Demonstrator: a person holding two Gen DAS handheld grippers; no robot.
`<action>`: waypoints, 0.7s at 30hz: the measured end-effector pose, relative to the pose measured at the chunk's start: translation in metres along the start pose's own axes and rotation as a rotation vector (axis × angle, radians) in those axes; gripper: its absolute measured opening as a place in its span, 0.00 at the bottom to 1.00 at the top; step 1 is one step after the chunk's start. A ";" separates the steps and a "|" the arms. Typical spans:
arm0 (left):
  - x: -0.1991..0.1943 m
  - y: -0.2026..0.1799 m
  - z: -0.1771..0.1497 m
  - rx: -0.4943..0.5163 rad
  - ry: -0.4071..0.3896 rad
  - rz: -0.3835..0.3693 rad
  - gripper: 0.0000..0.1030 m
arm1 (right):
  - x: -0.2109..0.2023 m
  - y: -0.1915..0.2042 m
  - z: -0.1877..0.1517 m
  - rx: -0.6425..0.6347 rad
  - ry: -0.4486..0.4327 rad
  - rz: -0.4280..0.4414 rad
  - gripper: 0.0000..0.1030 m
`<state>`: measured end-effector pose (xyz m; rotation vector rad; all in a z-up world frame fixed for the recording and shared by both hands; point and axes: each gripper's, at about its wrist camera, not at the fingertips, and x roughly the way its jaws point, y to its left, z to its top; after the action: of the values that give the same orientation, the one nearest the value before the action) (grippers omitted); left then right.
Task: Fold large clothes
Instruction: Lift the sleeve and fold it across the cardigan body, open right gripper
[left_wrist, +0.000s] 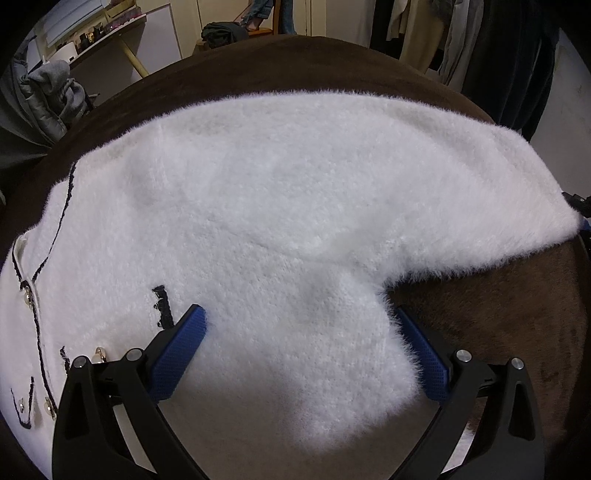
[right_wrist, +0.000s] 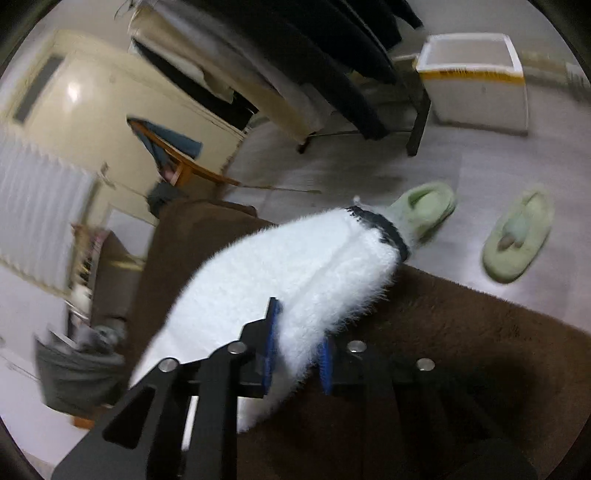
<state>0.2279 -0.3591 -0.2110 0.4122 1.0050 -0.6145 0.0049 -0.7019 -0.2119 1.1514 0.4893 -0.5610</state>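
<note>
A white fluffy cardigan (left_wrist: 277, 206) with black trim and pearl buttons (left_wrist: 99, 354) lies spread on a brown blanket (left_wrist: 498, 314). My left gripper (left_wrist: 299, 328) is open wide low over the garment's near side. Its left pad (left_wrist: 184, 350) rests on the fabric and its right pad (left_wrist: 424, 358) sits at the fabric's edge. The sleeve (left_wrist: 480, 199) stretches away to the right. In the right wrist view my right gripper (right_wrist: 299, 350) is shut on that white sleeve (right_wrist: 295, 269), a little back from its black cuff (right_wrist: 384, 229), which points toward the floor.
Two green slippers (right_wrist: 424, 210) (right_wrist: 517, 236) lie on the grey floor beyond the blanket's edge. A white foam box (right_wrist: 476, 81) and a rack of dark clothes (right_wrist: 332, 74) stand further off. A grey jacket (left_wrist: 51, 107) lies past the bed's far left.
</note>
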 end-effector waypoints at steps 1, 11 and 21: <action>0.001 -0.001 0.001 -0.001 0.000 0.003 0.95 | -0.001 0.000 0.001 -0.007 -0.002 0.002 0.14; -0.001 -0.005 0.003 -0.007 0.006 0.013 0.94 | -0.022 0.039 0.001 -0.156 -0.047 -0.020 0.11; -0.060 0.026 0.018 -0.073 -0.035 -0.020 0.94 | -0.079 0.205 -0.033 -0.534 -0.114 0.086 0.10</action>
<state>0.2327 -0.3323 -0.1487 0.3263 0.9965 -0.5987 0.0735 -0.5966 -0.0291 0.6238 0.4530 -0.3854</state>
